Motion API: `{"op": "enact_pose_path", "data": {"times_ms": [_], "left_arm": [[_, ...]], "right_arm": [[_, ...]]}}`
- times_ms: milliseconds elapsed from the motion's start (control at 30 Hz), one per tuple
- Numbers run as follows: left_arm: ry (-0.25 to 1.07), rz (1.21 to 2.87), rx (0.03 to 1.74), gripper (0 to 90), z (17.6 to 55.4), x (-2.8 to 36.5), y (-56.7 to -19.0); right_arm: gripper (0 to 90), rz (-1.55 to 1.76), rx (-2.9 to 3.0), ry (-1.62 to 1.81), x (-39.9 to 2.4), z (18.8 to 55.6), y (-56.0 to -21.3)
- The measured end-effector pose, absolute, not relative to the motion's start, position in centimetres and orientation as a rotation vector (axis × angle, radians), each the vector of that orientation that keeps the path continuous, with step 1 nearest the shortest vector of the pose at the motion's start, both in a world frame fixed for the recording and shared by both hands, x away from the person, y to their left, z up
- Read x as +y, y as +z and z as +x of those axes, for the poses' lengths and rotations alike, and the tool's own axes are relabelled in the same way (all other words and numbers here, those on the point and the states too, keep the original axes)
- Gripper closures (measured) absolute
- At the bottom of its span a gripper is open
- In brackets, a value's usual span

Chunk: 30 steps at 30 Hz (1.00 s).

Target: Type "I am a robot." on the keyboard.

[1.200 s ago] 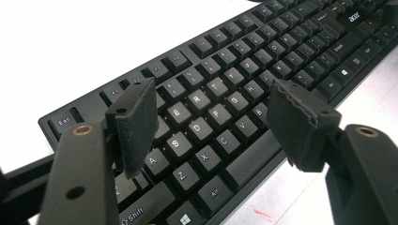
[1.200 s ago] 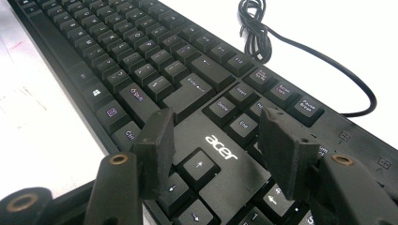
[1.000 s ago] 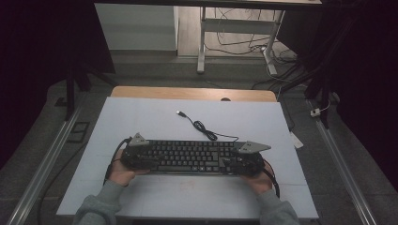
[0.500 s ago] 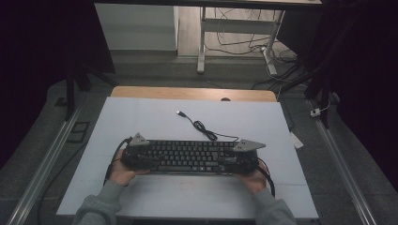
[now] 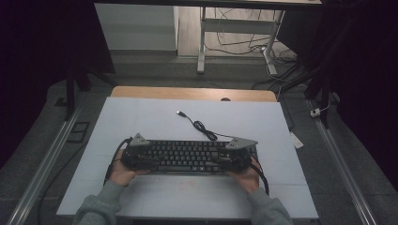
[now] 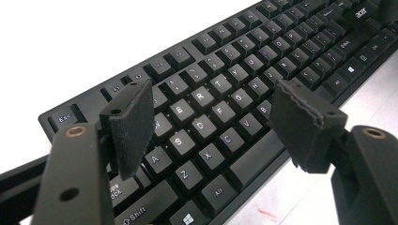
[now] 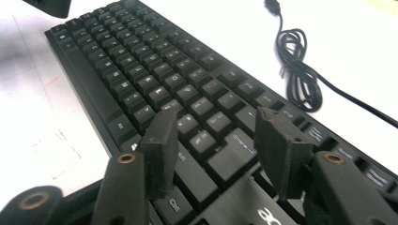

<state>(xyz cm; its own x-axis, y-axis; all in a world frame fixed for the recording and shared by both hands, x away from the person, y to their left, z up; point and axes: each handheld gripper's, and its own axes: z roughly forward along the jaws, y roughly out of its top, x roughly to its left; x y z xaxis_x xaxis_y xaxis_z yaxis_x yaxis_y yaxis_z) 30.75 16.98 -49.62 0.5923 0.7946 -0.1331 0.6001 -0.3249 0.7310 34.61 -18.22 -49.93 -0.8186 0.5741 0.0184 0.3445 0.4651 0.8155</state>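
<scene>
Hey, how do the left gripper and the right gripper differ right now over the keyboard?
The left gripper hangs over the keyboard's letter end, near A, S and D; the right gripper hangs over the opposite end, by the coiled cable. The left gripper's jaws stand wider apart than the right gripper's, which have just been closing with only keys below them. Both have black padded jaws, open, pressing nothing.

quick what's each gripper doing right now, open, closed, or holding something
Left gripper: open, fingers apart over the keyboard, holding nothing.
Right gripper: open, has just been closing somewhat, fingers over the keyboard's keys, gripping nothing.
</scene>
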Motion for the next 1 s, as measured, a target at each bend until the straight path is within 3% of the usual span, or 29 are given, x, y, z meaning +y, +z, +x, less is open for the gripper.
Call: {"op": "enact_pose_path", "data": {"times_ms": [200, 533, 1000], "left_arm": [[0.316, 2.051, 1.107, 29.3, 30.8, 17.0, -49.7], [0.312, 2.052, 1.106, 27.4, 30.8, 16.8, -49.7], [0.303, 2.047, 1.104, 25.8, 30.8, 16.8, -49.6]], "right_arm": [[62.4, 0.763, 2.485, 1.288, -17.3, 34.8, -50.0], [89.4, 0.722, 2.524, 1.274, -15.7, 35.1, -50.0], [89.6, 0.697, 2.548, 1.255, -13.0, 36.1, -50.5]]}}
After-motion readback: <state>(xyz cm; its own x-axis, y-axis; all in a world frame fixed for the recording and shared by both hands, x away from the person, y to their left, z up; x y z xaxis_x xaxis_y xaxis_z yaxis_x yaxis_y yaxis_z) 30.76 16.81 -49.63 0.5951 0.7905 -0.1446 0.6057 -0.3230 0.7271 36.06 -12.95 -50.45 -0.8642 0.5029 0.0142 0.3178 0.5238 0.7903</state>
